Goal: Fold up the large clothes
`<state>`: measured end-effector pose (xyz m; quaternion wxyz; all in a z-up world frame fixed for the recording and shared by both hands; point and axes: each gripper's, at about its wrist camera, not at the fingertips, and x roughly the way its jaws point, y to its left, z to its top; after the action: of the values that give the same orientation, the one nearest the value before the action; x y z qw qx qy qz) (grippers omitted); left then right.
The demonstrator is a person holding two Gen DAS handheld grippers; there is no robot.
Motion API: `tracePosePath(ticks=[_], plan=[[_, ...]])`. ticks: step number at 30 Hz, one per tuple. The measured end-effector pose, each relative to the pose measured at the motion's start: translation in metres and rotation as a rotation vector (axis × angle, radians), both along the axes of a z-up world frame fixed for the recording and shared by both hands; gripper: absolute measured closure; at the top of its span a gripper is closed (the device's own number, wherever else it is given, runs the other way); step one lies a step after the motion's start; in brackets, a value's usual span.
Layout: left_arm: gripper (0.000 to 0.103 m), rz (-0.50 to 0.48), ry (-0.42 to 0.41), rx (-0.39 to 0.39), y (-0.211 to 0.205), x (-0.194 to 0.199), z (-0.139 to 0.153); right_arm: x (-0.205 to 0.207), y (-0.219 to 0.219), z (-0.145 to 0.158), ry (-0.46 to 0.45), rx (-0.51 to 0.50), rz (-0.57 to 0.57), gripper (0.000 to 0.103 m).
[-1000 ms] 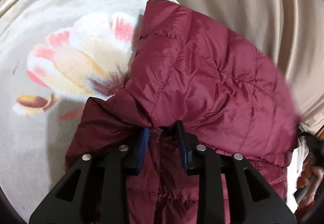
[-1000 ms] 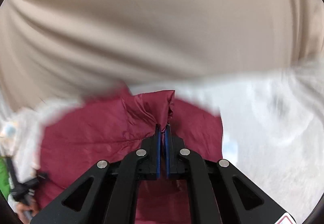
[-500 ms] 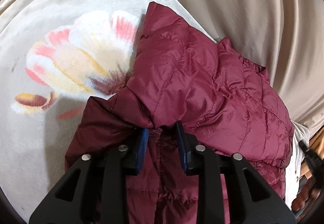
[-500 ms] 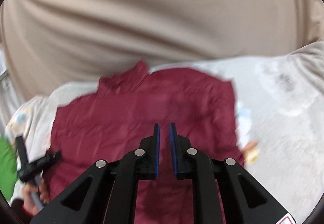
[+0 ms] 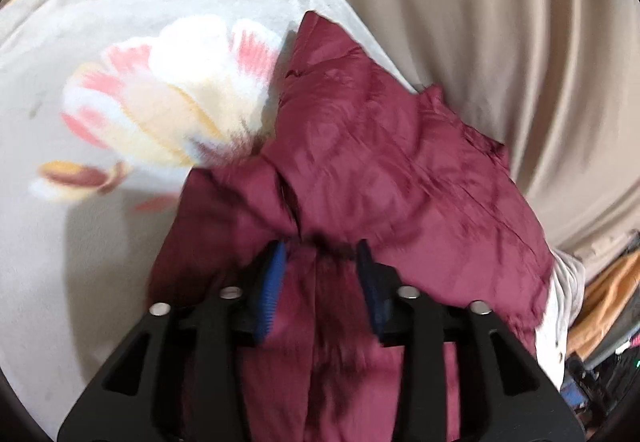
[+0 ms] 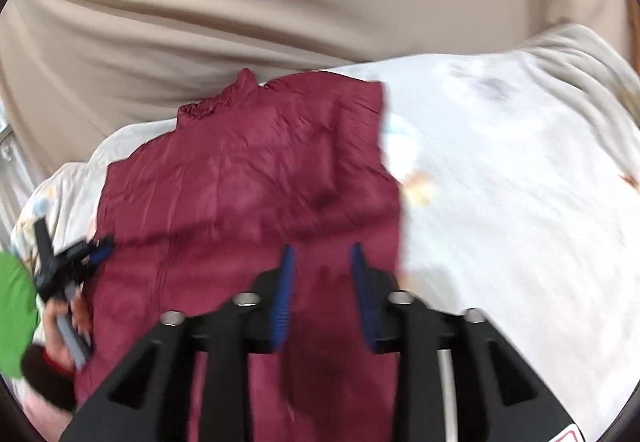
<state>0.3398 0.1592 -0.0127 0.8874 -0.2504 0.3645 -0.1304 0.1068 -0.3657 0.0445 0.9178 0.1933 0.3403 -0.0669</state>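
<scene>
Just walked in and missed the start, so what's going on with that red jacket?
A person with a handheld gripper in each hand is folding a maroon quilted puffer jacket on a cream blanket with a flower print. The right gripper has just been opening, nothing between its pads. The left gripper has just been opening too, a bunched fold of jacket between its jaws.

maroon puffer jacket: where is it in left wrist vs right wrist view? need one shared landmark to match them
Left wrist: maroon puffer jacket fills centre to lower right, running under the left gripper.
Right wrist: it fills centre-left, under the right gripper.
Shared landmark: the floral blanket beneath it, left of the jacket in the left view, right of it in the right view.
</scene>
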Motion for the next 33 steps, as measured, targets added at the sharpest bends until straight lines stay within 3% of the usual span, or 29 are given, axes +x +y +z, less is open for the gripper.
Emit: tracePosePath(ticks=[3,5,6,9,13,16,17,18,20,25,29,33], plan=[[0.044,-0.045,-0.021,-0.016,0.022,-0.054,0.018,-0.062,-0.014,-0.012,0.019,0.016,-0.018,0.048],[0.032,-0.036,-0.027,0.013,0.04,-0.092,0.026,-0.104,-0.021,-0.03,0.04,0.055,-0.03,0.045],[0.027,-0.029,-0.02,0.025,0.045,-0.104,0.027,-0.105,-0.025,-0.039,0.047,0.076,-0.035,0.044],[0.024,-0.019,0.034,0.022,0.071,-0.147,0.019,-0.132,-0.031,-0.063,0.055,0.202,-0.042,0.042],[0.025,-0.029,0.144,-0.042,0.076,-0.177,-0.009,-0.128,-0.04,-0.088,0.028,0.397,-0.018,0.041],[0.036,-0.042,0.11,0.034,0.059,-0.188,-0.007,-0.109,-0.031,-0.094,0.037,0.476,0.044,0.041],[0.048,-0.058,0.11,0.055,0.051,-0.189,-0.006,-0.103,-0.025,-0.093,0.05,0.458,0.049,0.043],[0.067,-0.066,0.11,0.064,0.045,-0.189,-0.006,-0.096,-0.018,-0.092,0.067,0.423,0.056,0.059],[0.088,-0.076,0.112,0.093,0.04,-0.193,-0.002,-0.091,-0.005,-0.089,0.083,0.387,0.079,0.091],[0.095,-0.113,0.01,0.043,0.054,-0.235,0.032,-0.133,0.013,-0.046,-0.093,0.304,0.105,0.098],[0.095,-0.166,-0.089,0.011,0.064,-0.297,0.072,-0.199,0.022,-0.012,-0.261,0.286,0.139,0.099],[0.095,-0.178,-0.233,-0.087,0.086,-0.367,0.115,-0.281,0.03,0.022,-0.478,0.224,0.169,0.099]])
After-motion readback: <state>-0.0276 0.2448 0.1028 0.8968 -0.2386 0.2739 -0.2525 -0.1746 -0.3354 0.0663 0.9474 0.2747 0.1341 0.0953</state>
